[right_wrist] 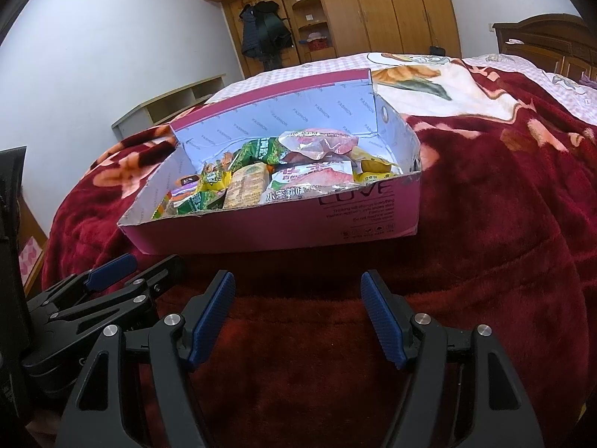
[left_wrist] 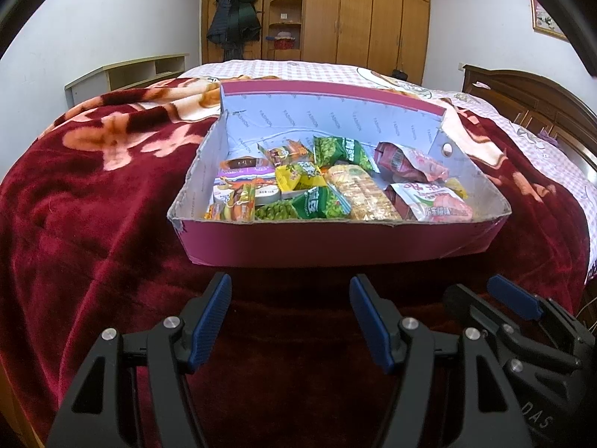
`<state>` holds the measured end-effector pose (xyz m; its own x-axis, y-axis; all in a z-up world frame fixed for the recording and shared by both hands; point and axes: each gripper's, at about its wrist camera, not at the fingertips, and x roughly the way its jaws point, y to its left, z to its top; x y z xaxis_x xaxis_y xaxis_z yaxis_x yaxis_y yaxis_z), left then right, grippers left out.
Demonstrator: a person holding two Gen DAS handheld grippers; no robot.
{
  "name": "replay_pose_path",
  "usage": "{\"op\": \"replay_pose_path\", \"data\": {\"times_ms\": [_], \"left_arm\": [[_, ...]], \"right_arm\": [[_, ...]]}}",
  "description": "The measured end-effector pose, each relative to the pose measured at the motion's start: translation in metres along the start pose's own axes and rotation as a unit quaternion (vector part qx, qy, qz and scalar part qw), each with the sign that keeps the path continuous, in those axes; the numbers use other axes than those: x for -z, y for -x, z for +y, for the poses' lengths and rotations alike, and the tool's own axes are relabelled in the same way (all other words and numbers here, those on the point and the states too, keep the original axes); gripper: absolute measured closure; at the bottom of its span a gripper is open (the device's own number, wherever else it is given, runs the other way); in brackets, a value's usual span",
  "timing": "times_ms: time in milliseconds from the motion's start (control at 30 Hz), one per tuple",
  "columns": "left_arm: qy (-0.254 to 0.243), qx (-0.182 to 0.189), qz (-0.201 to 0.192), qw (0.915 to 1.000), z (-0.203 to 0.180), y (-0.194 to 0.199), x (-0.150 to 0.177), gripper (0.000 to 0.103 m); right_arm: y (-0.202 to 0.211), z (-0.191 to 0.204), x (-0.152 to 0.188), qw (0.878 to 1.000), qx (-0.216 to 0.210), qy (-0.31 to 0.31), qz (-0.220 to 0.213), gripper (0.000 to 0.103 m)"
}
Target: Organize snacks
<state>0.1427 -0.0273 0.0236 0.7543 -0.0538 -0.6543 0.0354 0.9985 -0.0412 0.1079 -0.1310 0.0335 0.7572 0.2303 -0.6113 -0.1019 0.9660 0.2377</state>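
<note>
Snacks point(left_wrist: 328, 190) fill a shallow pink cardboard box point(left_wrist: 298, 242) that sits on a dark red floral blanket point(left_wrist: 93, 205) spread over a bed. Green pea packets point(left_wrist: 341, 149) lie toward the middle, a yellow packet point(left_wrist: 298, 177) and a long cracker pack point(left_wrist: 363, 194) beside them, and red-and-white pouches point(left_wrist: 429, 201) crowd the right end. The box's white inner walls are printed with a repeated word, and its far wall stands higher than the near one. Just short of the near wall, the left gripper point(left_wrist: 291, 291) and the right gripper point(right_wrist: 298, 287) hang side by side above the blanket, each with its blue-padded fingers point(left_wrist: 212, 317) spread apart and nothing between them, touching neither box nor packets. Beyond the bed stand a wooden wardrobe point(left_wrist: 373, 11), dark coats point(left_wrist: 233, 18) hung at its left, and a low shelf unit point(left_wrist: 130, 74) against the white wall.
</note>
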Motion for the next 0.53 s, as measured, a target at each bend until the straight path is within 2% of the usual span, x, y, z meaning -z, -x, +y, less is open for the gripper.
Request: {"op": "replay_pose_path", "data": {"times_ms": [533], "left_arm": [[0.002,0.000,0.006,1.0000,-0.0010,-0.0011,0.0014,0.033]], "right_arm": [[-0.0001,-0.0005,0.0006,1.000,0.000,0.000,0.000,0.031]]}}
